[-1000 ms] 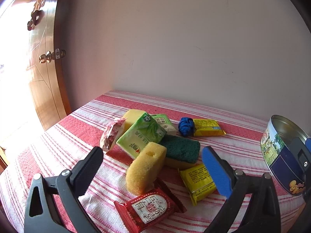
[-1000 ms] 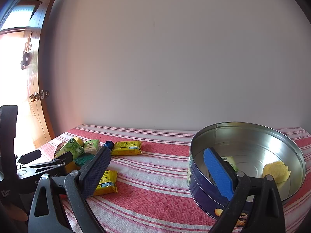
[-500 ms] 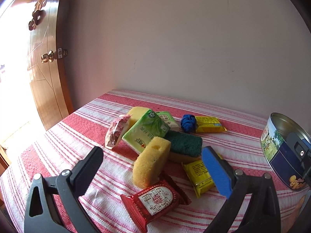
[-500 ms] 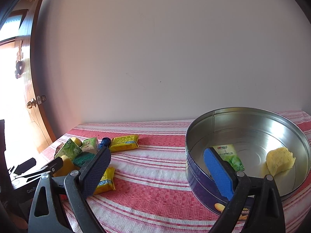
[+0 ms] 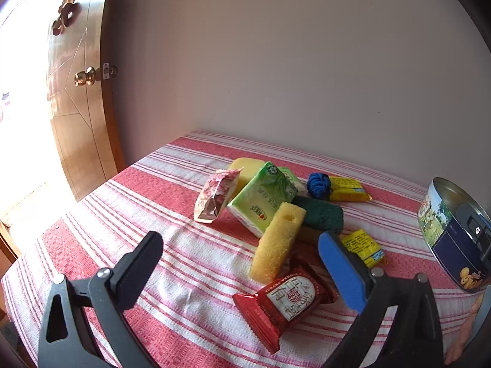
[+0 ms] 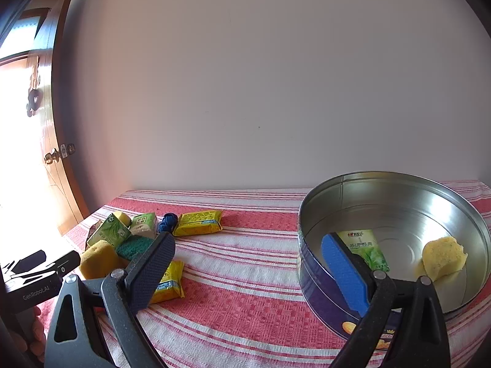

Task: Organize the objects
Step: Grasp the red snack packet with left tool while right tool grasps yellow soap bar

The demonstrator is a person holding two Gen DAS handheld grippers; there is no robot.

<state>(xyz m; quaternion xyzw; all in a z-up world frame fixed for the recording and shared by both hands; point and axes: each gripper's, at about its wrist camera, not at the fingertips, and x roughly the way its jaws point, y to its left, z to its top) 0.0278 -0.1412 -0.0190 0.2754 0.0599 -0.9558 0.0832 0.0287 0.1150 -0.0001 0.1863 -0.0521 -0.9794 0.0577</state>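
Note:
A pile of small items lies on the red-striped cloth. In the left wrist view I see a yellow sponge [image 5: 276,242], a red snack packet [image 5: 287,302], a green tissue pack [image 5: 264,199], a dark green scouring pad [image 5: 320,214], a pink packet [image 5: 216,196], a blue cord bundle [image 5: 319,185] and two yellow packets [image 5: 348,188] [image 5: 363,247]. My left gripper [image 5: 242,270] is open and empty, hovering just short of the sponge and red packet. My right gripper [image 6: 248,268] is open and empty at the near rim of the round tin [image 6: 396,184], which holds a green tissue pack [image 6: 365,248] and a yellow sponge piece [image 6: 442,257].
The table stands against a plain wall. A wooden door [image 5: 76,107] with a brass knob is at the left, past the table's edge. The tin also shows in the left wrist view [image 5: 445,224] at the far right. The left gripper [image 6: 36,268] shows at the right wrist view's left edge.
My left gripper has drifted left and back, so the pile sits further right in its view. My right gripper has risen and tilted toward the tin, showing more of its inside.

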